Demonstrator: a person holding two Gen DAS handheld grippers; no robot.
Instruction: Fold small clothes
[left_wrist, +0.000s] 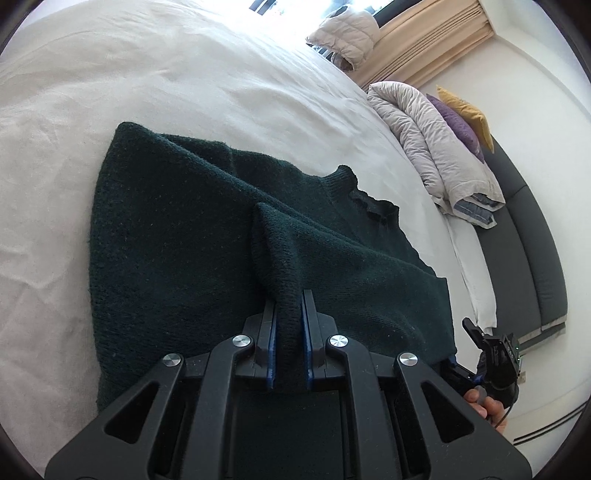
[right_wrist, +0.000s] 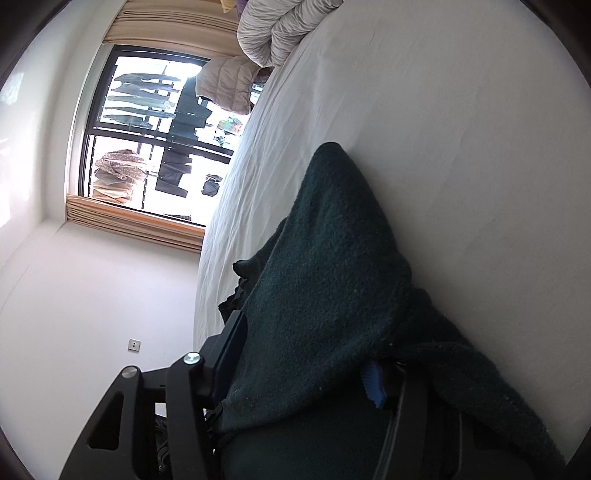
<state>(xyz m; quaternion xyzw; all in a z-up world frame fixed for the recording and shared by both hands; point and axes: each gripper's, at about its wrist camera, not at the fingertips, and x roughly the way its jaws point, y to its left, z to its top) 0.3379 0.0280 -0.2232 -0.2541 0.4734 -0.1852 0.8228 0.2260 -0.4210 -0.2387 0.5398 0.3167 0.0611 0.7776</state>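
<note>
Dark green knit sweater (left_wrist: 177, 240) lies on the white bed sheet (left_wrist: 166, 81), partly folded, collar (left_wrist: 365, 195) toward the right edge of the bed. One fold of knit rises in a ridge from the body of the garment into the left hand-held gripper (left_wrist: 289, 306); its blue-padded jaws stand narrow, pinched on that ridge at the near edge. Likely a hem or side edge, lifted so it can be carried over the rest.

Right hand-held gripper (right_wrist: 303, 339) in its own view: sweater fabric (right_wrist: 325, 258) drapes across and between its fingers, the left finger (right_wrist: 231, 343) bare, the right blue pad (right_wrist: 373, 384) half buried under knit. Jaws look fairly wide apart with cloth bunched in the gap; cannot tell whether they actually clamp it or the cloth just hangs over. In the left wrist view this gripper shows small at the lower right, beside the sweater's right edge, with the person's hand (left_wrist: 484, 404) on it.

Judgement: both grippers sit on the near edge, so the step in hand looks like a lengthwise fold away from the person. Thick knit, should hold a crease poorly and slip little.

Around: rolled grey duvet (left_wrist: 432, 147), purple cushion (left_wrist: 458, 125) and yellow cushion (left_wrist: 469, 110) at the far right, window (right_wrist: 155, 140) with beige curtains (right_wrist: 136, 225).
</note>
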